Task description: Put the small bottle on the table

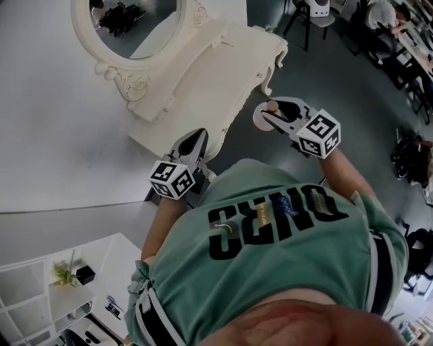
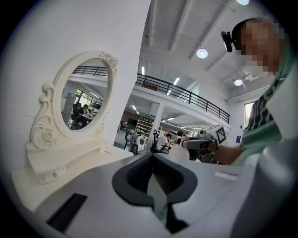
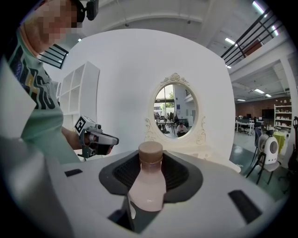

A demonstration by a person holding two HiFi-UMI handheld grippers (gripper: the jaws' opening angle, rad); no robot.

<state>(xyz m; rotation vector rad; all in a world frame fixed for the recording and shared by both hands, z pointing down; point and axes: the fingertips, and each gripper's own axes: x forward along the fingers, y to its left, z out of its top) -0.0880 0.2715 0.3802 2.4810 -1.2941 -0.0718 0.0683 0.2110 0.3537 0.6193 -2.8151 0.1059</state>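
The small bottle (image 3: 148,186), pale pink with a brown cap, stands upright between the pads of my right gripper (image 3: 150,169), which is shut on it. In the head view that gripper (image 1: 274,111) holds the bottle (image 1: 264,117) in the air just off the right corner of the white dressing table (image 1: 203,88). My left gripper (image 1: 196,140) hangs near the table's front edge, jaws together and empty. The left gripper view shows its dark pads (image 2: 139,174) closed, with the table top (image 2: 70,162) and the oval mirror (image 2: 86,97) to the left.
The oval mirror (image 1: 128,20) stands at the back of the table against a white wall. A white shelf unit (image 1: 40,290) is at the lower left. Chairs (image 1: 311,17) and bags (image 1: 409,152) are on the grey floor to the right.
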